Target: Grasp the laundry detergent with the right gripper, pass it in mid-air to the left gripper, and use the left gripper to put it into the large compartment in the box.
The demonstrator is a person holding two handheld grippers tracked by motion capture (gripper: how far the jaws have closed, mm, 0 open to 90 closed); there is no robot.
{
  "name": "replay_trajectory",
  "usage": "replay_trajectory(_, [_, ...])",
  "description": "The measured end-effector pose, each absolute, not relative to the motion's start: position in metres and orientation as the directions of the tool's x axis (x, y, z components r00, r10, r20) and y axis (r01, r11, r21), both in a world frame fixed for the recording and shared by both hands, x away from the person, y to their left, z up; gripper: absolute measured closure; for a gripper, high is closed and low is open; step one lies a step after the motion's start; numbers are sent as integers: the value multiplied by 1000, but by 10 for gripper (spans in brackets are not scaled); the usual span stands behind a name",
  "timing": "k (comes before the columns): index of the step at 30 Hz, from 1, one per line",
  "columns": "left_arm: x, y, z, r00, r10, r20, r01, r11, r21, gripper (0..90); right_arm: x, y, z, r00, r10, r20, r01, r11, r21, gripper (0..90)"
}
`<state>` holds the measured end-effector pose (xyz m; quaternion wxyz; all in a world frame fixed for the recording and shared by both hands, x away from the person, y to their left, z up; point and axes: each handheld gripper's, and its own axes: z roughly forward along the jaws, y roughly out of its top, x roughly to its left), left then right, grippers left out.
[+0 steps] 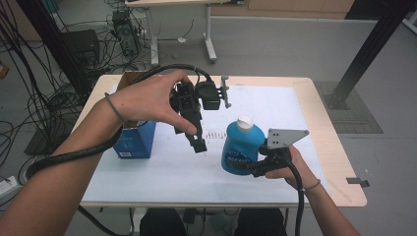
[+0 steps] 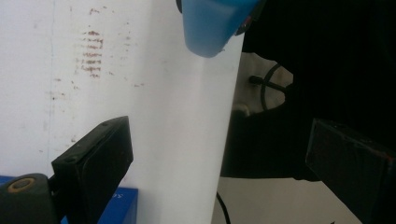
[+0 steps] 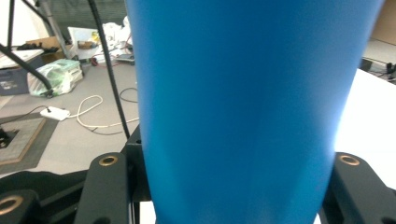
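Table [image 1: 314,105] with white sheet, wood edge showing; blue bottle [image 1: 241,147] right of centre in high view.
Bottle is smooth glossy plastic, rounded body, white cap, held off the sheet with right gripper [image 1: 256,166] clenched on its lower body. Right gripper view: blue wall between both jaws, brass screws on the arms. Blue cardboard box [image 1: 136,140] at left. Left gripper [image 1: 195,137] hangs mid-frame, jaws spread, nothing between; its own view adds brown scuffs on the sheet.
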<state>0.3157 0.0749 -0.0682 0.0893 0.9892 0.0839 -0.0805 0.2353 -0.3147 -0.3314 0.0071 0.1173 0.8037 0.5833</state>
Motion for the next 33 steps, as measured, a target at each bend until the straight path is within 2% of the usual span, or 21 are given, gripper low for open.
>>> replay_trajectory(12, [312, 61, -70, 976, 136, -170, 159, -979, 131, 77, 244, -300, -330, -983, 128, 129, 163, 316, 934, 420])
replay_trajectory(33, [311, 44, -74, 981, 111, -161, 126, -988, 89, 78, 258, -282, -321, -992, 67, 111, 127, 337, 933, 420])
